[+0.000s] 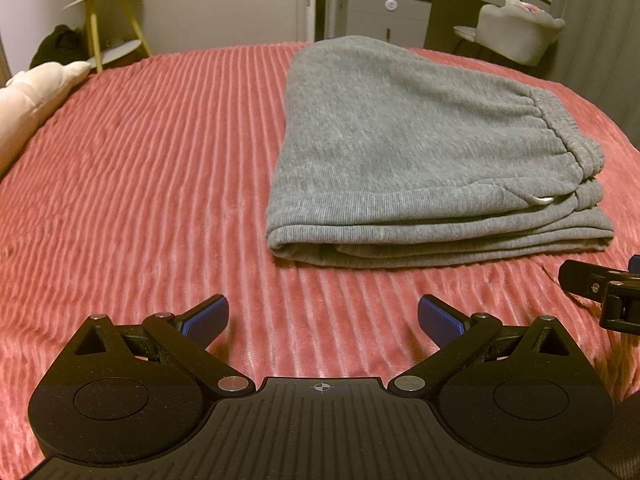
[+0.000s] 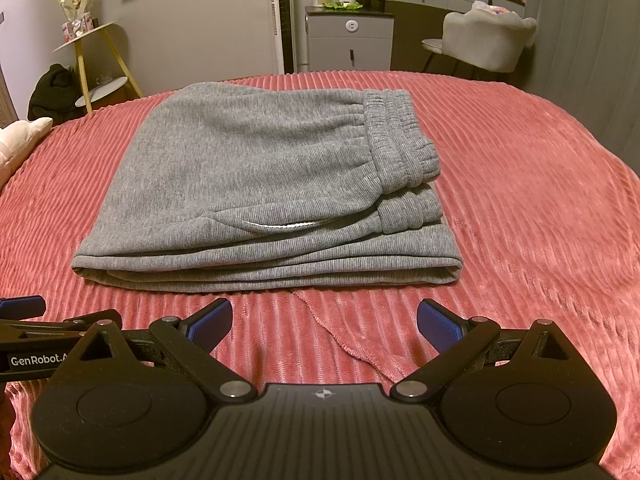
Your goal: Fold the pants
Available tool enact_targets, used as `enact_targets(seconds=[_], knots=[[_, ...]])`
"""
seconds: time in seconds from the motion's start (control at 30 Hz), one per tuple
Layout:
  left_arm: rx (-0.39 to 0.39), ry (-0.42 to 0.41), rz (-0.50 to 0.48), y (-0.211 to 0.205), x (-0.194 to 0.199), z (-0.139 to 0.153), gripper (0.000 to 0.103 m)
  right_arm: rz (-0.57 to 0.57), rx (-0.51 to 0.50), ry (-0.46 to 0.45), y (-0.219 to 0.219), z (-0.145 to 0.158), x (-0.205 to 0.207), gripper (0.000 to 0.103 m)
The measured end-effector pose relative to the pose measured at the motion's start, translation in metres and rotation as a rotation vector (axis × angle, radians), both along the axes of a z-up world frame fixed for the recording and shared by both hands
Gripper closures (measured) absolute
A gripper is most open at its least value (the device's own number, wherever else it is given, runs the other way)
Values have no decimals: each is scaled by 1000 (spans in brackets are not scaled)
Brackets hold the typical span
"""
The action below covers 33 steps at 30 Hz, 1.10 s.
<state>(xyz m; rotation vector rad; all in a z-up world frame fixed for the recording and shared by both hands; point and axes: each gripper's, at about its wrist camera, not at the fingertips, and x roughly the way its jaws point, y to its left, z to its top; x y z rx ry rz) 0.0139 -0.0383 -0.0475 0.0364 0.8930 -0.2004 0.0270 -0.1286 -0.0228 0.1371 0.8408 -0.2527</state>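
On the side of your left claw (image 2: pixel 24 340), seen from the right wrist camera, you can read "GenRobot.A" in white letters before the rest is cut off by the other claw's body. No other writing in the room is legible.

Your left claw (image 1: pixel 323 318) is spread wide with nothing between its blue pads (image 1: pixel 208 316), and it hangs over bare blanket near the front of the bed. Your right claw (image 2: pixel 325 322) is likewise wide open and empty, just short of the pants.

The grey pants (image 2: pixel 256 184) lie folded in a flat stack on the pink ribbed blanket (image 2: pixel 540 200) that covers the bed. The stacked layer edges face you, the elastic waistband (image 2: pixel 396 136) sits on the right side of the stack, and a thin white line shows at the pocket opening (image 2: pixel 280 226).

A loose blanket edge (image 2: pixel 340 340) runs out from under the front of the stack toward your right claw, raised in a small flap. You have open blanket on both sides of the pants, wider on the left. A pale pillow (image 1: pixel 36 96) rests at the far left edge of the bed. Beyond the far edge stand a yellow-legged side table (image 2: pixel 100 68), a grey cabinet (image 2: pixel 350 40) and a pale chair (image 2: pixel 484 40).
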Motion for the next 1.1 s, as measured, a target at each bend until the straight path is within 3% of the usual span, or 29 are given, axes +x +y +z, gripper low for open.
enact_targets(seconds=[0.87,1.1], knots=[[1,-5,8,0,0,1,0,-2,3,4,-1,-1,0,4],[2,-49,2,0,-3,5,0,-3,2,4,-1,-2,0,4]])
